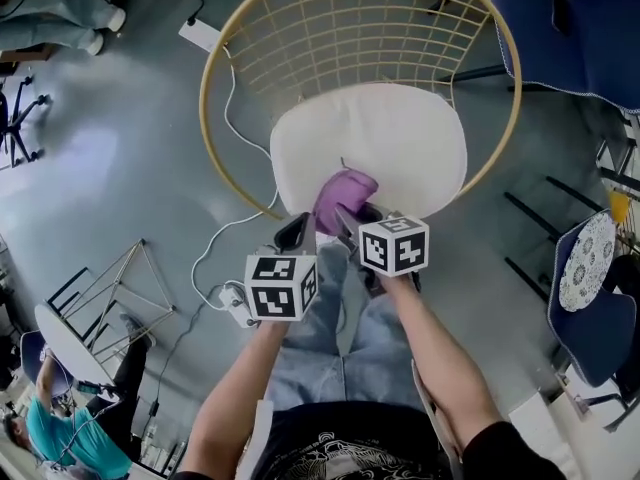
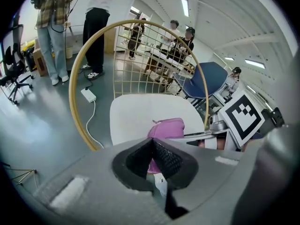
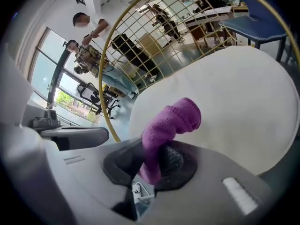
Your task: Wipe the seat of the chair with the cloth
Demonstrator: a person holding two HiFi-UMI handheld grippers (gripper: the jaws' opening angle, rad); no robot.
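The chair has a round gold wire back and a white seat cushion, seen too as the seat and the seat. A purple cloth rests on the cushion's near edge. My right gripper is shut on the cloth, which sticks up from between its pads. My left gripper hovers just left of the cloth, off the cushion's front edge. Its tips meet with nothing gripped.
A white power strip and its cable lie on the grey floor left of the chair. Blue chairs stand at the right, a folded metal rack at the left. People stand behind the chair.
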